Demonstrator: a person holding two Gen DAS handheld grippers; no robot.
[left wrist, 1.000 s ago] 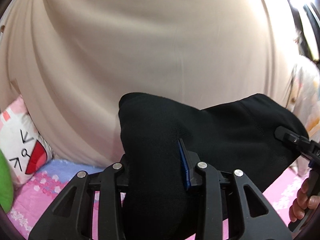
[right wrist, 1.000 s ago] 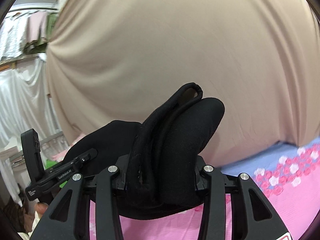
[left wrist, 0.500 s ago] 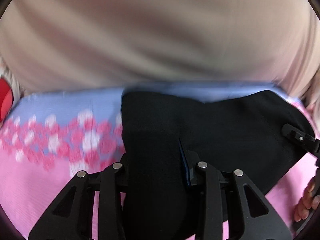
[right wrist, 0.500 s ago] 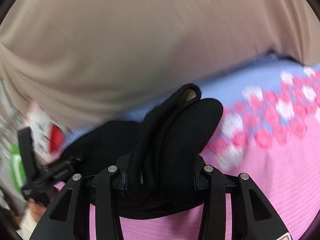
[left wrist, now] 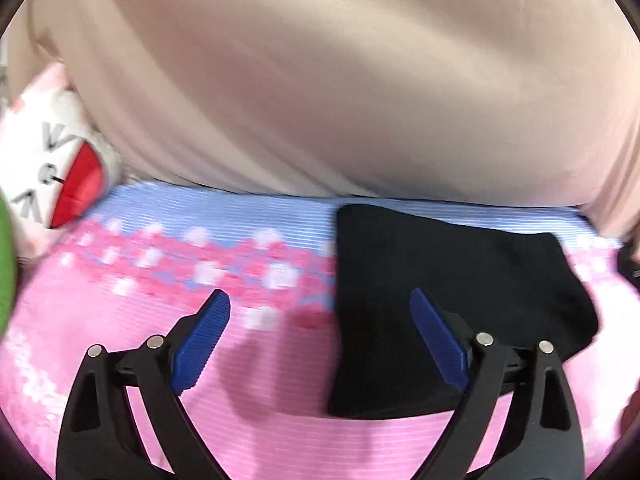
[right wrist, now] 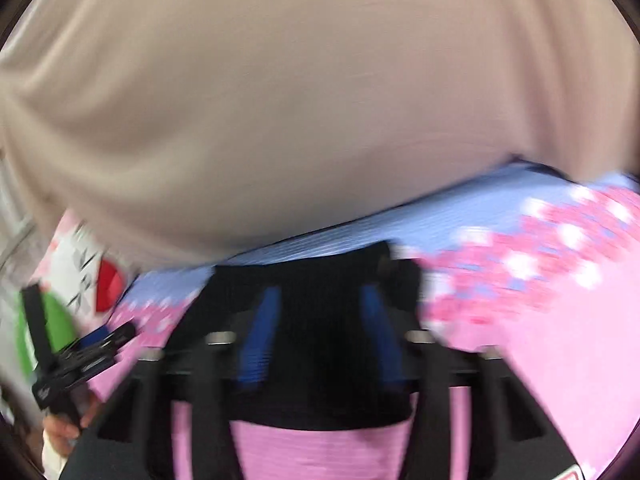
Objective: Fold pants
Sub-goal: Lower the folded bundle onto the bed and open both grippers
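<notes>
The black pants [left wrist: 432, 300] lie folded in a flat block on the pink flowered sheet [left wrist: 120, 340]. My left gripper [left wrist: 320, 340] is open and wide; its right blue pad [left wrist: 440, 344] is over the pants' left part, its left pad [left wrist: 200, 340] over bare sheet. In the blurred right wrist view the pants [right wrist: 316, 320] lie under my right gripper [right wrist: 320, 336], whose blue pads stand apart with nothing between them. The left gripper also shows at the left edge of the right wrist view [right wrist: 76, 360].
A beige curtain [left wrist: 320, 80] hangs behind the bed's far edge. A white cushion with a red mouth [left wrist: 52, 176] and something green [left wrist: 6, 272] lie at the far left. The sheet has a blue band [left wrist: 240, 208] along the curtain.
Both grippers have lowered the pants to the sheet and opened, letting them go. The left gripper has shifted to the left of the pants. The right view is blurred by motion.
</notes>
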